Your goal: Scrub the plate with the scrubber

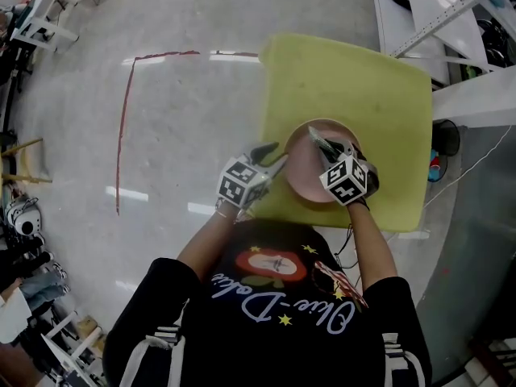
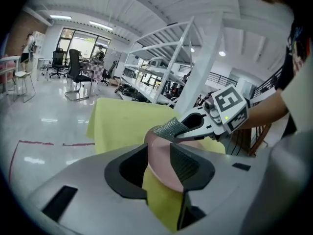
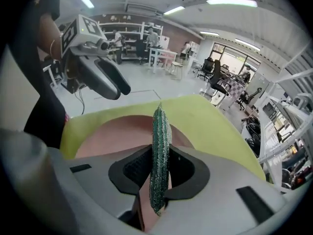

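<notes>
A pink plate (image 1: 300,177) lies on the yellow-green table (image 1: 379,95). My left gripper (image 1: 274,156) is at the plate's left rim. In the left gripper view its jaws (image 2: 159,168) stand open with the plate's rim (image 2: 157,153) passing between them, a gap showing on the left side. My right gripper (image 1: 326,147) hangs over the plate, pointing steeply down. It is shut on a green glittery scrubber (image 3: 160,151), held edge-up above the plate (image 3: 117,131). The scrubber's tip (image 2: 168,129) sits just over the plate's far rim in the left gripper view.
The table (image 3: 205,116) is small, and the plate takes up its near half. White shelving (image 1: 451,22) stands close at the right. A red tape line (image 1: 121,135) marks the glossy floor at the left, with clutter (image 1: 24,216) along the far left edge.
</notes>
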The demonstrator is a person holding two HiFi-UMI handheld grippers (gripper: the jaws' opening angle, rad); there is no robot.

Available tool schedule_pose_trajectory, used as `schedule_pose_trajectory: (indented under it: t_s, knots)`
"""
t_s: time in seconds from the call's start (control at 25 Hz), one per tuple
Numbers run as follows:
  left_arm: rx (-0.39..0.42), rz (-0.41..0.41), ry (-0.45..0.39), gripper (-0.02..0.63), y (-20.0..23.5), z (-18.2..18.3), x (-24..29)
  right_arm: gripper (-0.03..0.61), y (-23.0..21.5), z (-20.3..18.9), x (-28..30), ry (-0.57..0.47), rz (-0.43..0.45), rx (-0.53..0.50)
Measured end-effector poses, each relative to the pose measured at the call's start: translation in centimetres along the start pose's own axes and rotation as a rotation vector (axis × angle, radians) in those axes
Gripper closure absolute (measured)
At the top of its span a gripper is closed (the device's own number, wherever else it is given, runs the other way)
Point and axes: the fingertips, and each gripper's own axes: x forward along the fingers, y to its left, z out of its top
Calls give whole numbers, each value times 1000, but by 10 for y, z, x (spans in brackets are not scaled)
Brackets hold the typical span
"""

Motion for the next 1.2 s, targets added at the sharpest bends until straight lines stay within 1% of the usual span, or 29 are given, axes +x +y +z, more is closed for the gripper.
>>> schedule_pose_trajectory:
  t_s: [0.16,0.28,0.48,0.68,0.8,0.92,1.0,1.2]
  knots:
    - [-14,-18,48,476,3,-14,12,517,7,-2,15,54,11,-81]
    - [-30,-16,79,471,5,-23,20,517,15,-1,24,79,40,-111]
    - [-55,0,123,466,11,-35,30,520,21,-1,30,78,81,-84]
    - [-82,15,164,466,18,-56,39,523,27,-3,31,90,114,-75]
    - [-119,6,182,466,16,-60,42,522,30,-5,33,98,125,-69]
    - [-125,9,204,469,16,-65,44,523,34,-6,34,108,139,-81]
    - [-128,17,208,483,18,-67,47,522,39,-7,35,112,150,-94]
    - [-142,22,232,502,14,-65,47,522,54,-9,34,121,206,-32]
